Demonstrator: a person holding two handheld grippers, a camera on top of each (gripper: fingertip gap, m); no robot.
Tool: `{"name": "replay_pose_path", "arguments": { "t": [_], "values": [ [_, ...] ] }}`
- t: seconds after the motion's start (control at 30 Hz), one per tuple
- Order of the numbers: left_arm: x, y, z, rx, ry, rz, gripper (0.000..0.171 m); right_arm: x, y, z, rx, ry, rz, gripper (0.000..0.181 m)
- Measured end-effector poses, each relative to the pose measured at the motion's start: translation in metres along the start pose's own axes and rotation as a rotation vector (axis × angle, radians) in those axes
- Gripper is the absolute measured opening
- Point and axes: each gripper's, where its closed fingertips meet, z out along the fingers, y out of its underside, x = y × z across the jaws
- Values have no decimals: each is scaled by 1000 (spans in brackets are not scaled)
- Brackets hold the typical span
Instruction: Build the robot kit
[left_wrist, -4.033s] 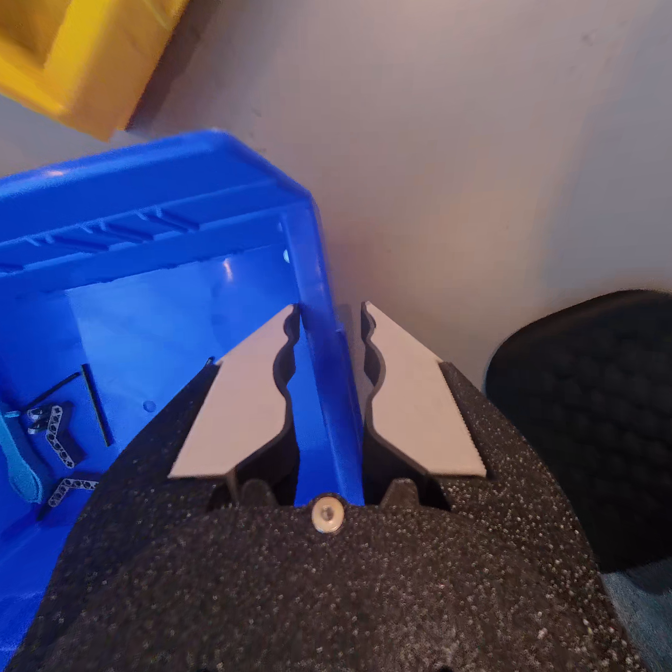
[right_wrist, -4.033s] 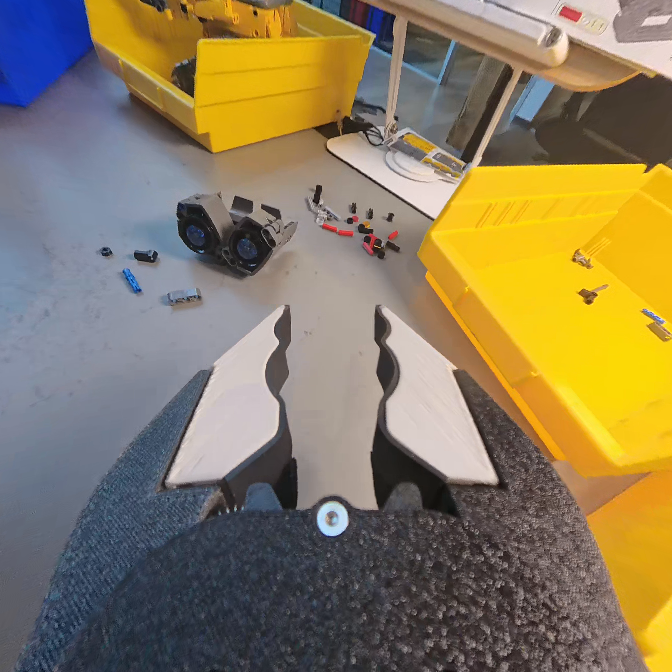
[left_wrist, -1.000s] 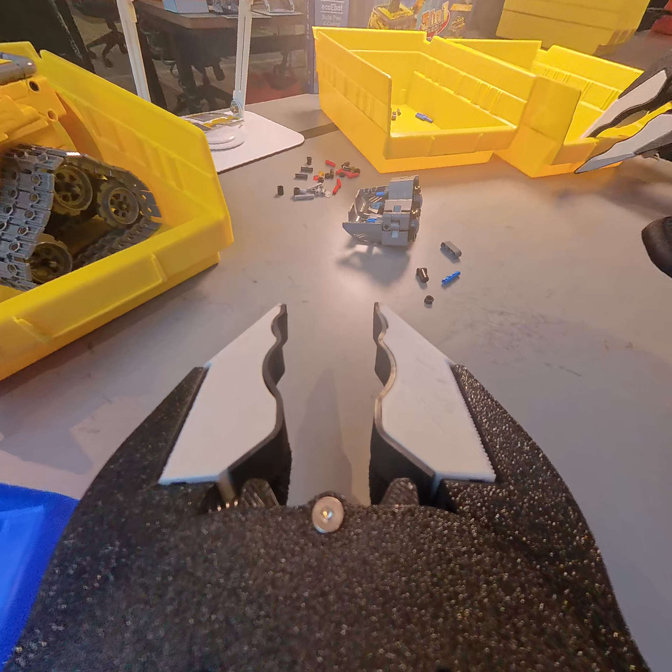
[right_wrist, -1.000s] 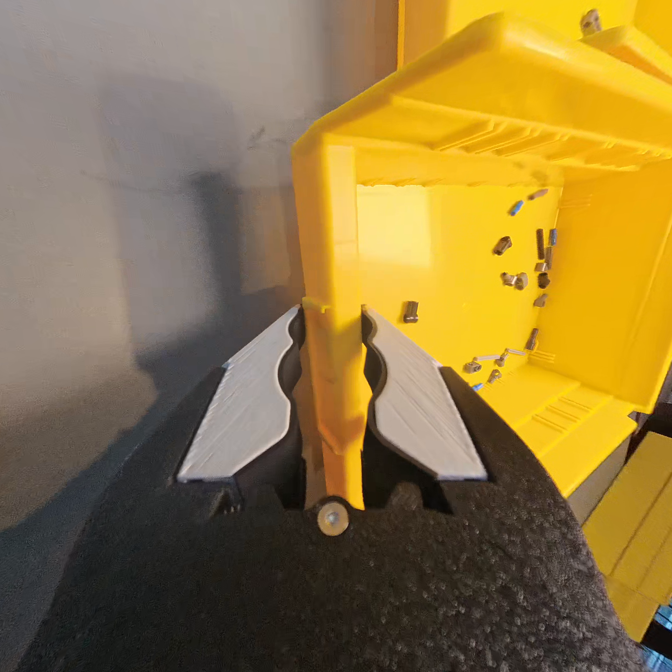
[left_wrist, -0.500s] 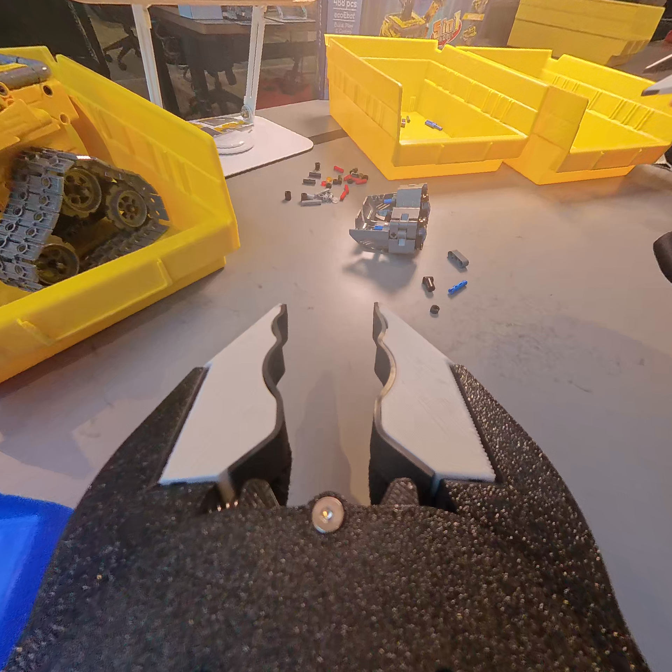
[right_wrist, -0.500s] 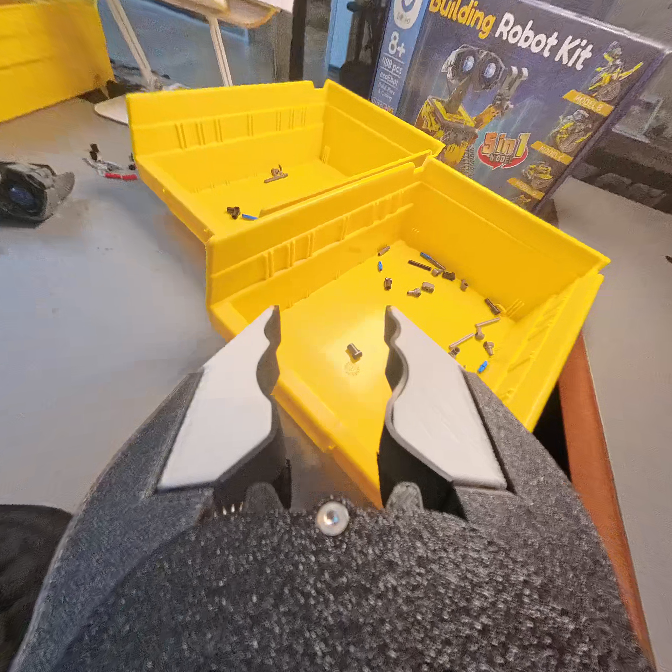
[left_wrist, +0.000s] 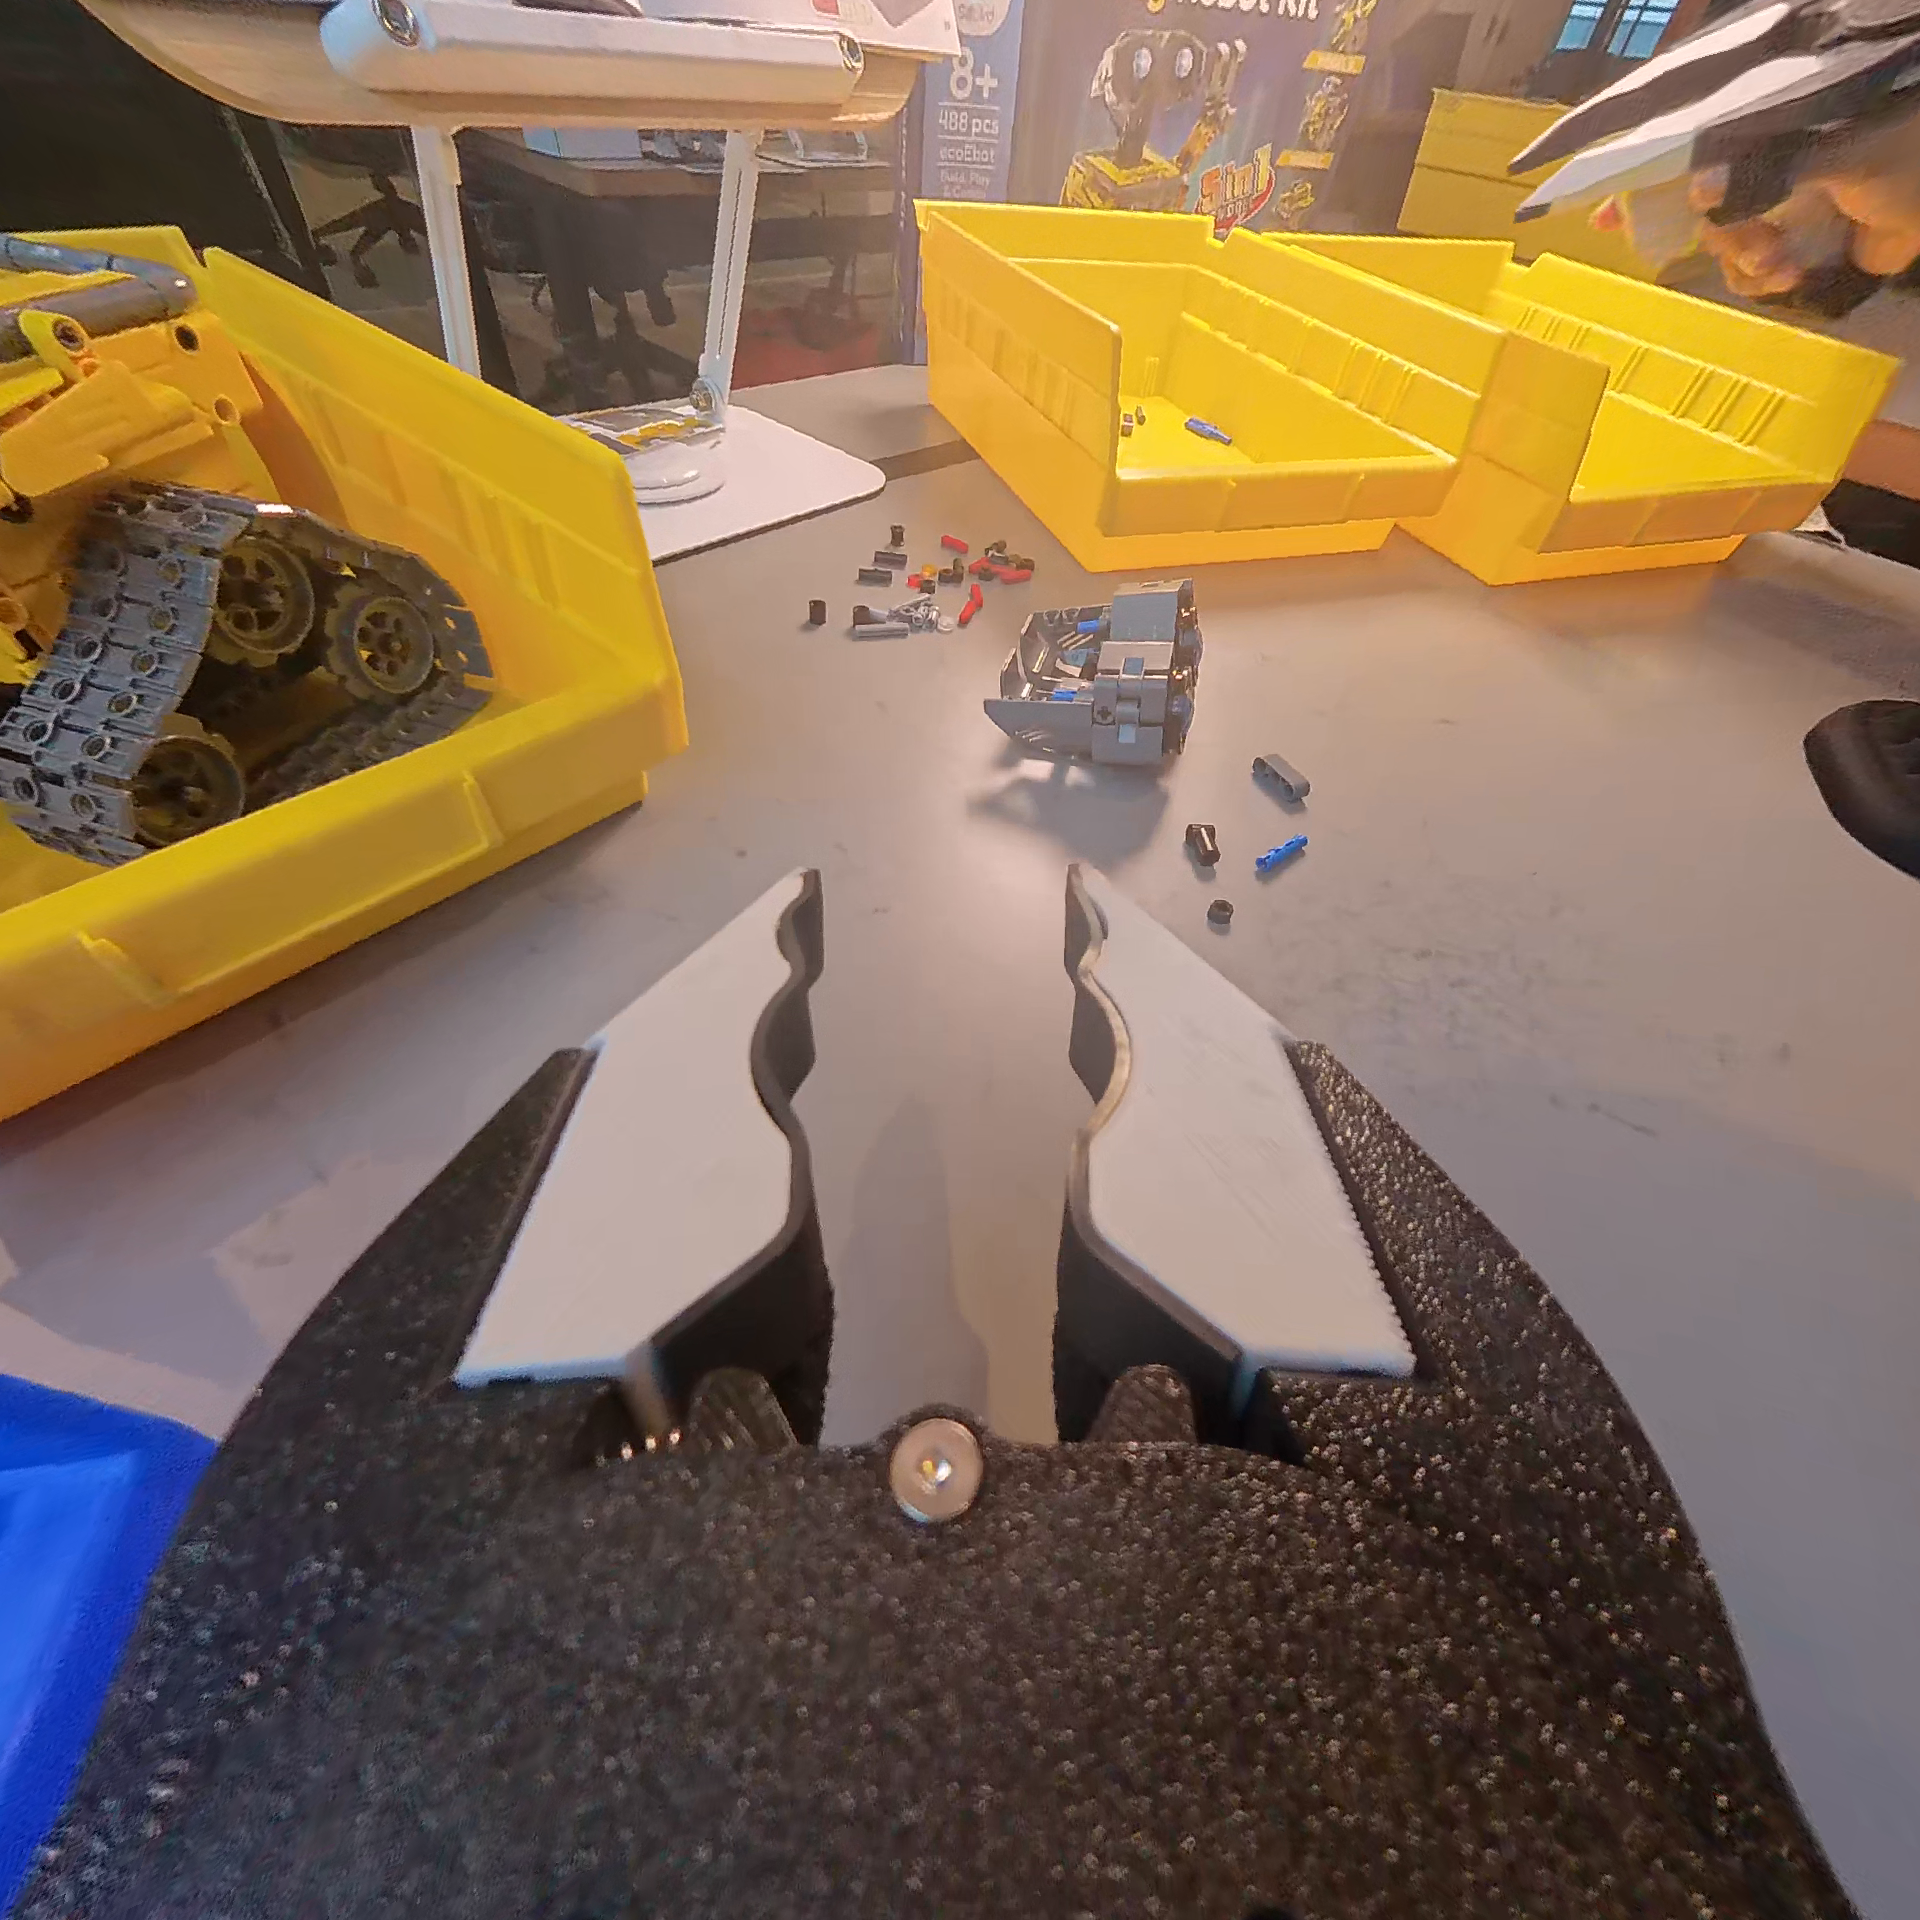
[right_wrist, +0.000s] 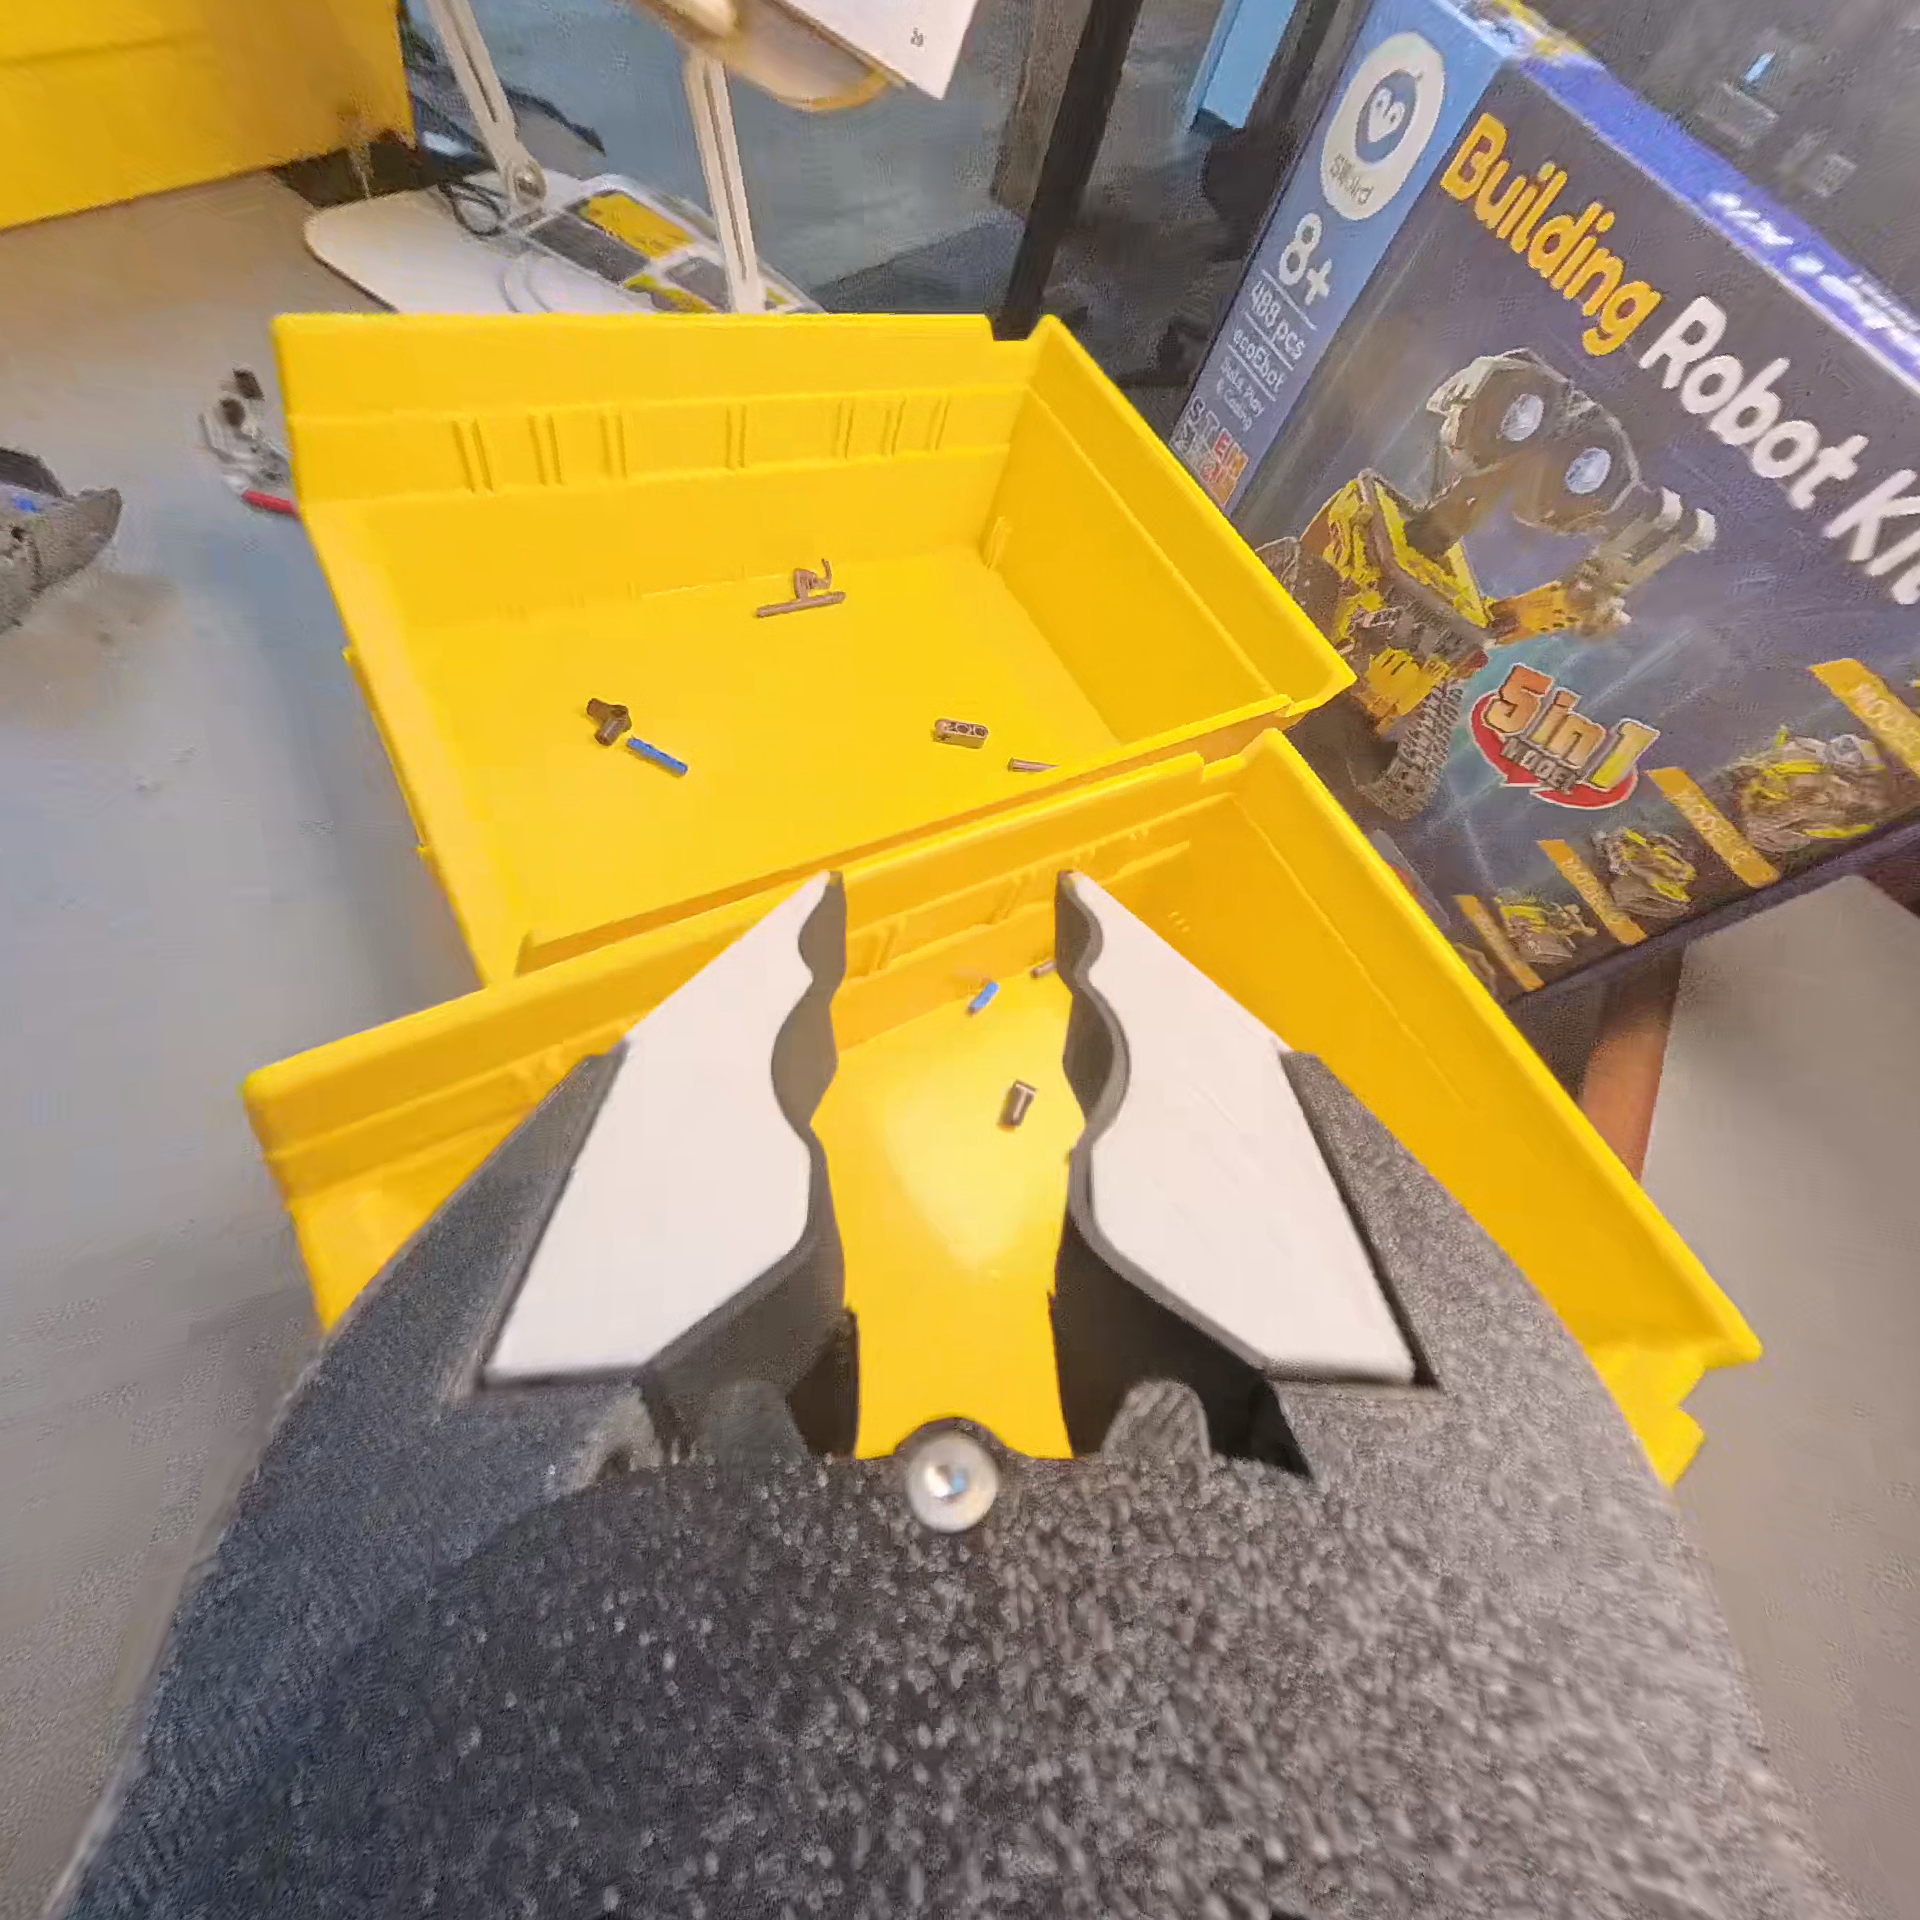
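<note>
My left gripper (left_wrist: 943, 883) is open and empty, low over the grey table (left_wrist: 1455, 1091). Ahead of it lies a grey and black brick assembly (left_wrist: 1101, 681), with small loose pieces (left_wrist: 1236, 842) to its right and a scatter of red and black pins (left_wrist: 935, 587) behind. My right gripper (right_wrist: 948, 888) is open and empty above the near yellow bin (right_wrist: 1455, 1122), which holds a few small pins (right_wrist: 1020, 1103). It also shows raised at the top right of the left wrist view (left_wrist: 1704, 114).
A second yellow bin (right_wrist: 499, 644) behind holds several small parts. A large yellow bin (left_wrist: 499, 665) at left holds a tracked vehicle model (left_wrist: 208, 665). A blue bin corner (left_wrist: 73, 1538), a robot kit box (right_wrist: 1558, 499) and a white lamp base (left_wrist: 748, 478) stand around. My right fingertips sit around 55 cm from my left ones.
The right gripper let go of the near yellow bin's wall, which now rests flat, and rose above it. The left gripper left the blue bin earlier and now hovers nearly still, tilting slightly.
</note>
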Motion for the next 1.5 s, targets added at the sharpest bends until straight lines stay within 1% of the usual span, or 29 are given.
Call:
{"name": "replay_pose_path", "arguments": {
  "t": [0.17,0.27,0.37,0.53,0.7,0.9,1.0,1.1,1.27,1.43,1.5],
  "values": [
    [0,-1,-1,5,5,-2,46,23,24,39,-181,-150,-85,36],
    [-2,-1,-2,9,0,-8,46,36,49,56,-319,-190,-136,36],
    [-4,-1,-3,10,-6,-15,46,45,74,71,-435,-223,-133,36],
    [-6,-1,-3,10,-10,-23,46,62,103,84,-556,-230,-121,36],
    [-7,-1,-4,16,-9,-33,46,80,119,84,-638,-233,-205,28],
    [-9,0,-3,6,-13,-46,46,80,119,87,-667,-299,-320,22],
    [-10,0,-3,2,-17,-45,46,76,120,97,-666,-321,-326,19],
    [-11,0,-2,2,-21,-45,46,77,128,106,-689,-325,-322,18],
    [-11,2,-1,-9,-22,-48,47,70,132,107,-693,-399,-183,3],
    [-12,1,-1,-6,-22,-50,47,68,133,105,-669,-397,-48,2],
    [-11,0,-2,1,-20,-44,46,65,134,100,-678,-387,-50,2]
  ]
}}
